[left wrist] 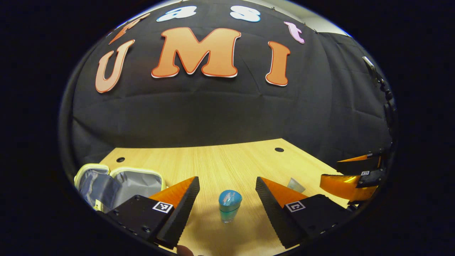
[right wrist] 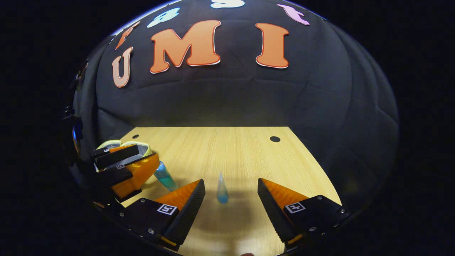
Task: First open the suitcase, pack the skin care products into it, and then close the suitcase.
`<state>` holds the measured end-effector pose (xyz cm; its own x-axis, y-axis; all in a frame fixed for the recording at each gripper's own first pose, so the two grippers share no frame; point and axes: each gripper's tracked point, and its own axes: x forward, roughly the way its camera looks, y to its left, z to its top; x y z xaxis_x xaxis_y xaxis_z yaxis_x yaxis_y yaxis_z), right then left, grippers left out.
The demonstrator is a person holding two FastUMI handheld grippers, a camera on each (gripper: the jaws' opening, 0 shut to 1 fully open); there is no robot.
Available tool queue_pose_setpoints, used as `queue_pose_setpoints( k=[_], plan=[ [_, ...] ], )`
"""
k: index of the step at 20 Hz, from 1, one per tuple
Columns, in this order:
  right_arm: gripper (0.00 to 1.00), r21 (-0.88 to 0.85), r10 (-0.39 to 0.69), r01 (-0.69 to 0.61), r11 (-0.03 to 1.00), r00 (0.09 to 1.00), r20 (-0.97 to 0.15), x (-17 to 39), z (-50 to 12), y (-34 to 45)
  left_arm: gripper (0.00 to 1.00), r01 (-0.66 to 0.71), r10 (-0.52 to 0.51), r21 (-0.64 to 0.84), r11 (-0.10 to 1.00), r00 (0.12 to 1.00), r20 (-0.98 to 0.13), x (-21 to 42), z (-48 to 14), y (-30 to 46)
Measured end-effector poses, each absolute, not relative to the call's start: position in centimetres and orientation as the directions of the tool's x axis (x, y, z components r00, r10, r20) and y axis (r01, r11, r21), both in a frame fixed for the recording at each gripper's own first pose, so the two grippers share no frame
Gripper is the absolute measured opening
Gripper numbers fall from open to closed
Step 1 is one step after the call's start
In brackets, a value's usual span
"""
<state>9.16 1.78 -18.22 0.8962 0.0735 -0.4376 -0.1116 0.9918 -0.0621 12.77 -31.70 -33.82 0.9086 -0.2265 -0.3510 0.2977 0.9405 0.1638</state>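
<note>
Where black cloth (right wrist: 227, 103) meets it, wooden table (right wrist: 241, 149) bears a teal bottle (left wrist: 229, 205).

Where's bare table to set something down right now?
Free: the far table toward the booth wall, and its right half beyond the small tube. Crowded: the left, where the open suitcase, teal bottle and left tongs cluster.

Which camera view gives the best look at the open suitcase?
The left gripper view: the suitcase lies open at lower left, its grey lining and pale rim visible. In the right gripper view the left gripper covers most of it, leaving just the rim.
</note>
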Motion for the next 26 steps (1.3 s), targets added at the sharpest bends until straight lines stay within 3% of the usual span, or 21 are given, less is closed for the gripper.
queue_pose_setpoints(
  k=[9,15,17,19,26],
  plan=[
    [0.95,-0.066,0.033,-0.076,0.995,0.864,-0.502,9.4,-21.9,-0.8,0.99,0.189,-0.088,0.206,0.960,0.903,-0.421,14.8,-42.9,-28.4],
    [0.95,-0.069,0.026,-0.075,0.995,0.845,-0.534,9.2,-23.6,-0.9,0.99,0.174,-0.090,0.176,0.969,0.910,-0.404,16.0,-43.7,-28.7],
    [0.95,-0.072,0.031,-0.084,0.994,0.842,-0.539,9.2,-23.9,-0.5,0.90,0.190,-0.109,0.170,0.967,0.912,-0.396,15.9,-43.5,-29.5],
    [0.95,-0.058,0.064,-0.112,0.992,0.844,-0.533,9.2,-23.7,0.7,0.51,0.202,-0.112,0.183,0.962,0.904,-0.413,15.8,-44.0,-29.4],
    [0.95,-0.041,0.114,-0.162,0.986,0.833,-0.542,10.9,-25.8,3.3,0.49,0.240,-0.171,0.077,0.968,0.851,-0.496,13.3,-41.9,-29.9]
  ],
)
